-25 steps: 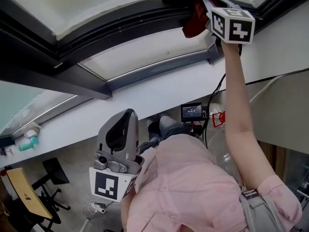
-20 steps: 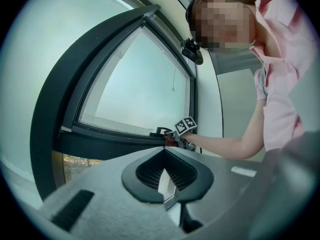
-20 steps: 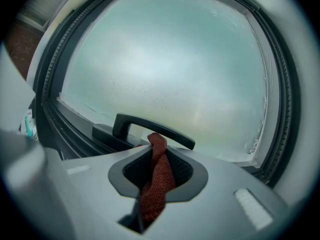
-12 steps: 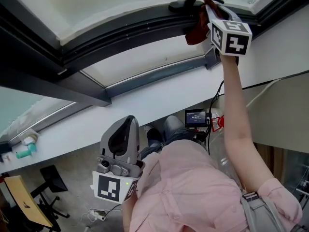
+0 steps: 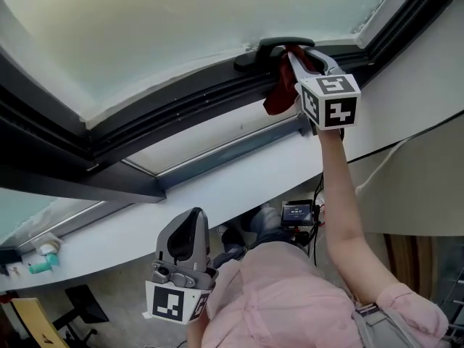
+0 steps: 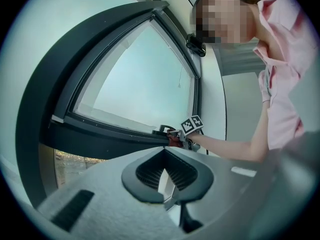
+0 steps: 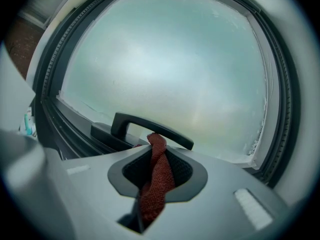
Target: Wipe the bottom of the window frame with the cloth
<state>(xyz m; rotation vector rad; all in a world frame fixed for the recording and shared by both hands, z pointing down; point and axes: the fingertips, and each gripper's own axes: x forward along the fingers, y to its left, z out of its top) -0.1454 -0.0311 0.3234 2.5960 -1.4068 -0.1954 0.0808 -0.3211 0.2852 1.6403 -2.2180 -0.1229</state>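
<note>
Your head view takes in more of the pane than a second ago, and your left gripper (image 5: pixel 190 223) sits lower in it, while your right one has stayed at the handle. Your left gripper is held low by your chest, its jaws brought together on nothing and pointing up toward the window; its cube carries a black-and-white square marker, no letters. Above it the dark bottom rail of the window frame (image 5: pixel 181 104) runs from lower left to upper right. On that rail sits the black window handle (image 5: pixel 279 44), lying along it. The red cloth (image 5: pixel 278 93) is at the handle: in the right gripper view it is a twisted strand (image 7: pixel 156 176) whose long axis runs along the jaws, its top end pointing at the handle bar (image 7: pixel 150 127), and in the head view a loose fold hangs down over the rail. Your right gripper (image 5: pixel 293 55) is clenched on this cloth, its marker cube toward you. Print on the small screen (image 5: pixel 297 212) below is too small to read
</note>
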